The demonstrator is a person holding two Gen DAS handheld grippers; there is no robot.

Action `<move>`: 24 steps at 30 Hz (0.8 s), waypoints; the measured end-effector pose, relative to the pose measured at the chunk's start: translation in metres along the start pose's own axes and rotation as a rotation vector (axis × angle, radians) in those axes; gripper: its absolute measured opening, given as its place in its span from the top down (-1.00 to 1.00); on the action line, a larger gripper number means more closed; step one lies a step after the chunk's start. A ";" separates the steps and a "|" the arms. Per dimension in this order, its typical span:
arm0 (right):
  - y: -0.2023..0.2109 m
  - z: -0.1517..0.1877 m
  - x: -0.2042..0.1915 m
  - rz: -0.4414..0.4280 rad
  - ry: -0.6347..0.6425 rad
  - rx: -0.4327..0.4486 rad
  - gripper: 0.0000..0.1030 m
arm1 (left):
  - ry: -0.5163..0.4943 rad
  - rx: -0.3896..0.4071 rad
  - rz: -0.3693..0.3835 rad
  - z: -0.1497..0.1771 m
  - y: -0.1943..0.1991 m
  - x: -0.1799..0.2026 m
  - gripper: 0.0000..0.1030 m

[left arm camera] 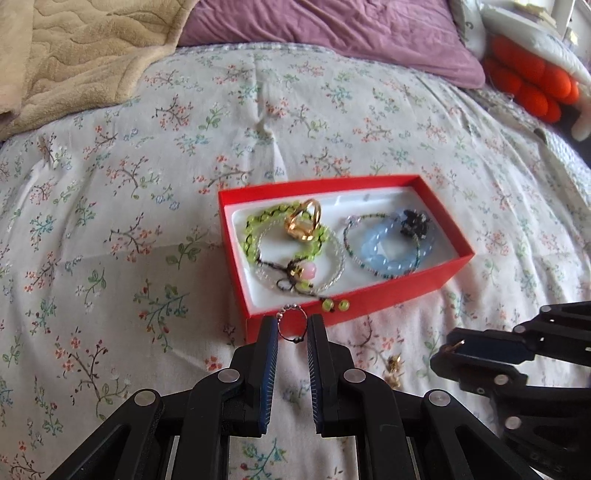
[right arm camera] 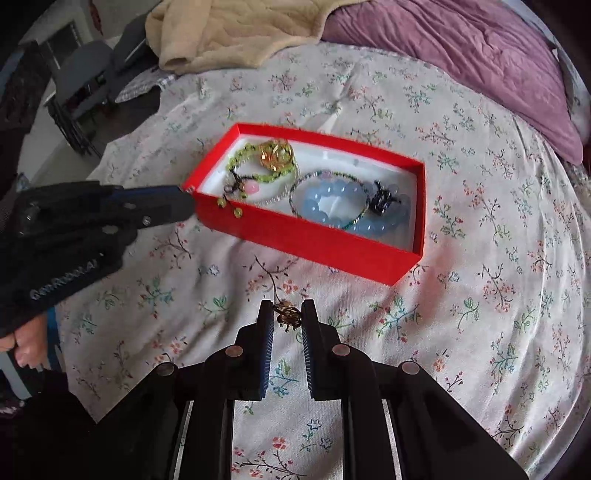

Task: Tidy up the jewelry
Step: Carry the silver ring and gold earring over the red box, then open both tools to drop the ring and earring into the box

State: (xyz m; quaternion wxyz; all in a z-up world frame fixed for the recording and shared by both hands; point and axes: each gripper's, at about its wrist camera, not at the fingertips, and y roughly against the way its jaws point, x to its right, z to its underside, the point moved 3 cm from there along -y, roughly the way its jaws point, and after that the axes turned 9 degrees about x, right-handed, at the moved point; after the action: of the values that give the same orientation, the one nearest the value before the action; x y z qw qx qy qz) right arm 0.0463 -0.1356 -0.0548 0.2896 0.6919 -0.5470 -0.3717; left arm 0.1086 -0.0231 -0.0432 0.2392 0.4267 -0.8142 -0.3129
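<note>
Left tongs (left arm camera: 292,326) gripped a thin wire ring (left arm camera: 291,324) just at the near wall of the red box (left arm camera: 369,295), while right tongs (right arm camera: 287,314) clenched a small gold trinket (right arm camera: 287,316) near that box's front, over the bed (right arm camera: 480,295).

You work over a bed (left arm camera: 258,122) covered with a white quilt printed with small flowers and twigs. Directly on it sits a red box (left arm camera: 369,295) (open, white inside), near the middle. At the far side a beige blanket (left arm camera: 74,55) lies crumpled on the quilt, and beside it a purple pillow (left arm camera: 332,26). A small gold trinket (left arm camera: 393,369) rests on the cloth, just before the box.
</note>
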 end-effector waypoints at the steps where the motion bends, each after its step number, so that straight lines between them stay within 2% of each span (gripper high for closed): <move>1: 0.005 -0.005 0.001 -0.001 -0.009 0.023 0.69 | 0.002 0.011 0.004 -0.003 0.000 0.001 0.79; 7: 0.019 -0.032 0.013 0.026 -0.057 0.130 0.69 | 0.010 0.077 0.032 -0.017 -0.006 0.006 0.79; 12: 0.008 -0.042 0.028 0.042 -0.099 0.139 0.69 | -0.030 0.098 0.013 -0.022 -0.019 0.010 0.79; 18: -0.005 -0.044 0.039 0.049 -0.119 0.122 0.67 | -0.048 0.080 -0.013 -0.023 -0.032 0.013 0.75; 19: -0.006 -0.044 0.041 0.048 -0.125 0.120 0.67 | -0.051 0.076 -0.014 -0.023 -0.033 0.014 0.73; 21: -0.007 -0.044 0.044 0.034 -0.141 0.108 0.65 | -0.061 0.071 -0.018 -0.023 -0.034 0.016 0.51; 24: -0.005 -0.043 0.047 0.040 -0.146 0.109 0.37 | -0.080 0.068 -0.031 -0.021 -0.033 0.018 0.39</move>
State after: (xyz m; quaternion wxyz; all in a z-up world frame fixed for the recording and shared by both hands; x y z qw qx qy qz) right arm 0.0910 -0.1807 -0.0440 0.2183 0.6667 -0.5998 -0.3849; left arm 0.1312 -0.0592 -0.0498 0.1870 0.4343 -0.8264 -0.3057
